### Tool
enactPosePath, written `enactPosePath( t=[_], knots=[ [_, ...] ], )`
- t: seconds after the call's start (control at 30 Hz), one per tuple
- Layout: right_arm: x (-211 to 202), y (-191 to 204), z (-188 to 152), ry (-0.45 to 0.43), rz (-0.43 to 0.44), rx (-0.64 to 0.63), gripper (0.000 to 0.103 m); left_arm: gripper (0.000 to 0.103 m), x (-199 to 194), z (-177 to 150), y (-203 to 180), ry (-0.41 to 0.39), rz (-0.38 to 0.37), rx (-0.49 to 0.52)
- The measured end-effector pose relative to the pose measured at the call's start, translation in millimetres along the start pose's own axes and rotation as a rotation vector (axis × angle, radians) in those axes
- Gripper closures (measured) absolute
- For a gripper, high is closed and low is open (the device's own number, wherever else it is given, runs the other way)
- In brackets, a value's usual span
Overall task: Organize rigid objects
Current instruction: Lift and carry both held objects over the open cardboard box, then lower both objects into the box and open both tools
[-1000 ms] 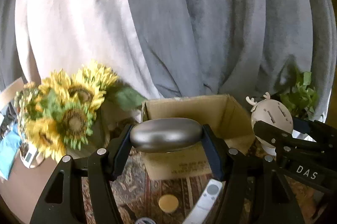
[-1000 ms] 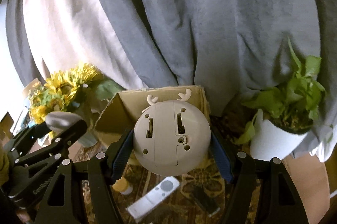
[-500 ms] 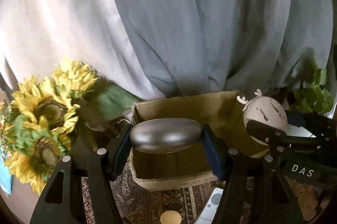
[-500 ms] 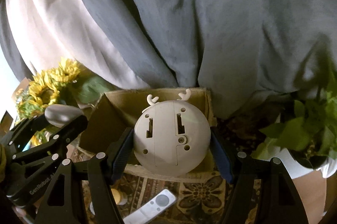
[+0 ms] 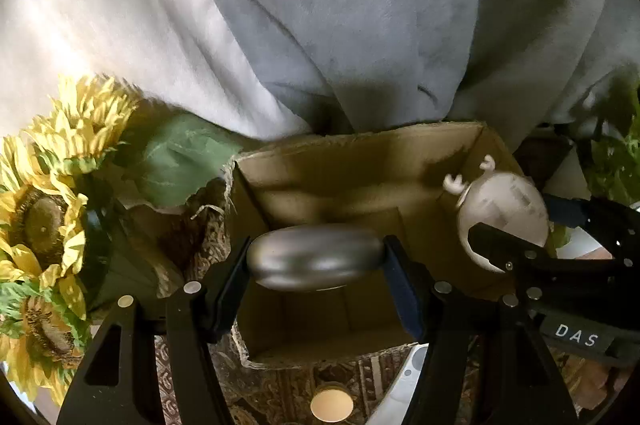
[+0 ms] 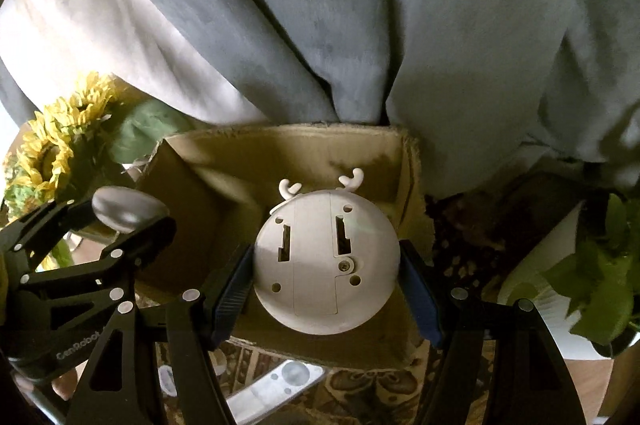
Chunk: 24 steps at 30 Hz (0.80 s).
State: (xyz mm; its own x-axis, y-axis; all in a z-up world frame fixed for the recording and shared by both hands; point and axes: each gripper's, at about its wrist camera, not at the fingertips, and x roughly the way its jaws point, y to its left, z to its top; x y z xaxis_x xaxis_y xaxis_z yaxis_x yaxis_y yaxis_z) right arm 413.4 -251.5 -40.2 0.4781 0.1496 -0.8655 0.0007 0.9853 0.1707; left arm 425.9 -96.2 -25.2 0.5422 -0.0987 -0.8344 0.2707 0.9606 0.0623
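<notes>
The left gripper [image 5: 316, 257] is clamped on a silver oval case [image 5: 316, 256], its long axis running left to right across the jaws. It hangs above the open cardboard box [image 5: 360, 153], toward the near left. The right gripper [image 6: 327, 277] grips a round white deer toy [image 6: 327, 265] over the box's near right. Sunflowers [image 5: 52, 209] crowd the left wall; a remote [image 6: 276, 385] lies on the rug nearby.
</notes>
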Motion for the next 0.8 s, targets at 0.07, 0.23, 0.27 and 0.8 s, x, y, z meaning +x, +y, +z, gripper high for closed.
enactPosePath(
  t=[0.07,0.23,0.27,0.8],
  knots=[
    [0,-1,1,-0.001,0.002,0.006,0.030,0.035,0,0,-1,-0.001,0.001,-0.007],
    [-10,1,2,-0.032,-0.011,0.006,0.030,0.031,-10,-3,0,-0.026,-0.006,-0.023],
    [-12,2,3,-0.040,-0.013,0.006,0.030,0.030,-14,-5,0,-0.038,-0.006,-0.022],
    [-98,18,-30,-0.288,-0.111,0.000,0.026,0.024,-100,-54,0,-0.277,0.068,-0.028]
  ],
)
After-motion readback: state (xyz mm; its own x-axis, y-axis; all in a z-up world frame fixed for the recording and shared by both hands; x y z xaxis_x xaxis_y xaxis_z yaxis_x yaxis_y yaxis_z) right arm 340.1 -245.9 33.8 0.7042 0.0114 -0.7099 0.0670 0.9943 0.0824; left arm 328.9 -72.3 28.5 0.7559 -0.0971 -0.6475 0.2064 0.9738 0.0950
